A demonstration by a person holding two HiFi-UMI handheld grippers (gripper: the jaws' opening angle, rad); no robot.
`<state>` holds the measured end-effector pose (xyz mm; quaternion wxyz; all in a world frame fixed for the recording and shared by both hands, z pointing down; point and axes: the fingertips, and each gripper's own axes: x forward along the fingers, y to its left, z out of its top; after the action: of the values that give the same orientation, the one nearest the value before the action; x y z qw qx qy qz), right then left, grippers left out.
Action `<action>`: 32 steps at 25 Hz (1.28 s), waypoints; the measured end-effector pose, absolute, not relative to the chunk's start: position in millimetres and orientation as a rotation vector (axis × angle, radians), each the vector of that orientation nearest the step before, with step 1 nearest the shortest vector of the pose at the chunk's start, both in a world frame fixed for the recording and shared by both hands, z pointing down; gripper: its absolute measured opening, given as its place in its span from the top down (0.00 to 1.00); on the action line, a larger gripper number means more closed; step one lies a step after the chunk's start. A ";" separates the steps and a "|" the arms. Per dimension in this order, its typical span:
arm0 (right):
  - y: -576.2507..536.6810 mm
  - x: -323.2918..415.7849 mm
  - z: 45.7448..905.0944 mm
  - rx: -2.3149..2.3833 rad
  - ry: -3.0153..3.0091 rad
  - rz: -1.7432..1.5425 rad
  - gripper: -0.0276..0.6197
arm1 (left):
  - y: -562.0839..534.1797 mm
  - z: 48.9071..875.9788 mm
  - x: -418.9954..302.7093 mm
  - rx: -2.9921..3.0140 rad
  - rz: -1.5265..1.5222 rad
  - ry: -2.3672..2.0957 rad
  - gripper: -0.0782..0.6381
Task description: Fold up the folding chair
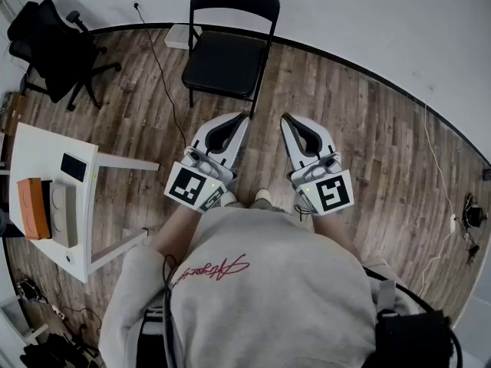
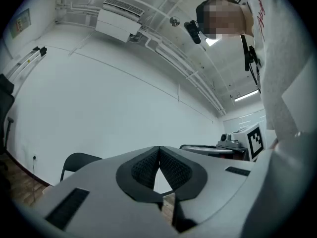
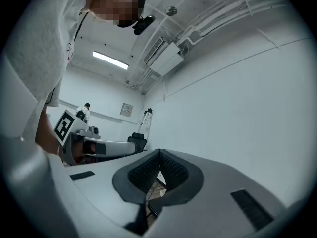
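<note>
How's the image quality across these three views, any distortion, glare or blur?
Head view: fisheye bends the floor's edge into a curve; light is even, chair sharp. Left gripper view: black corners, left gripper slightly soft up close. Right gripper view: same black corners, a bright ceiling light without much glare.

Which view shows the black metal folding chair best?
Head view: the whole black metal folding chair is visible, unfolded, standing on the wood floor by the wall. The left gripper view catches only its backrest at lower left. The right gripper view shows nothing clearly identifiable as it.
</note>
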<state>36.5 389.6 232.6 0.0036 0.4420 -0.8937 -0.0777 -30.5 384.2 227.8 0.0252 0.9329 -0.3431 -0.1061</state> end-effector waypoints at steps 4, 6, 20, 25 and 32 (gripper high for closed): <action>390.6 38.3 232.2 1.388 -2.799 -0.252 0.93 | 385.2 228.5 -29.4 2.881 -0.334 -1.059 0.87; 391.4 38.9 231.5 1.386 -2.799 -0.253 0.93 | 386.2 227.5 -29.1 2.888 -0.333 -1.063 0.87; 394.1 47.4 229.0 1.420 -2.814 -0.233 0.93 | 389.8 225.3 -27.0 2.867 -0.352 -1.078 0.87; 392.3 55.3 229.7 1.426 -2.815 -0.231 0.93 | 387.1 224.8 -24.8 2.853 -0.360 -1.102 0.87; 386.8 76.0 230.1 1.398 -2.833 -0.259 0.93 | 384.6 226.2 -10.0 2.841 -0.369 -1.161 0.87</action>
<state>76.0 386.8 230.1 -0.0142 0.4408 -0.8938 -0.0815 -10.0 384.6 226.2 0.0250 0.9188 -0.3754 -0.1194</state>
